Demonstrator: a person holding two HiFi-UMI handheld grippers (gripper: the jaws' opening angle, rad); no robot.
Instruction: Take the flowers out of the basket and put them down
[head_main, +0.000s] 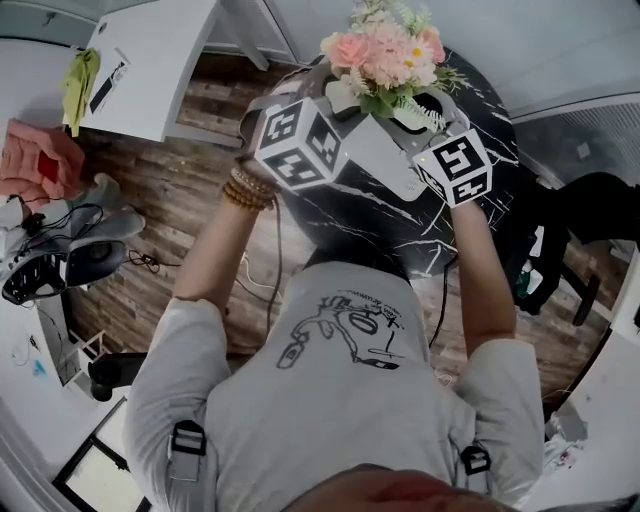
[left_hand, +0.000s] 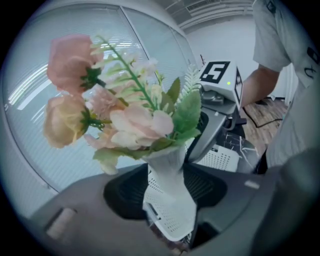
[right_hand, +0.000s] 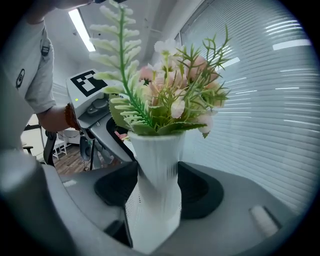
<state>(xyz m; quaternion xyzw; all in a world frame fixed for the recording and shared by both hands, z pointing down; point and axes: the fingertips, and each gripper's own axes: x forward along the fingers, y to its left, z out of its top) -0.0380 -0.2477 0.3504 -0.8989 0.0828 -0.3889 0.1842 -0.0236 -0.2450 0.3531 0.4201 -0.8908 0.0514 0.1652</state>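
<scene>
A bunch of pink, peach and white flowers (head_main: 385, 55) with green leaves stands in a white ribbed, perforated sleeve (left_hand: 167, 195), held up in the air. My left gripper (left_hand: 167, 187) is shut on the sleeve from one side, its marker cube (head_main: 298, 140) at the left of the head view. From the other side my right gripper (right_hand: 156, 187) is shut on the same sleeve (right_hand: 155, 185); its marker cube (head_main: 455, 165) shows on the right. Below, in the left gripper view, a white perforated basket (left_hand: 222, 159) rests on the table.
A round black marble table (head_main: 400, 225) lies under the flowers. A white desk (head_main: 150, 60) stands at the upper left over wooden flooring, with cables and gear along the left edge. A dark chair (head_main: 590, 200) is at the right. Window blinds (right_hand: 270, 90) fill the background.
</scene>
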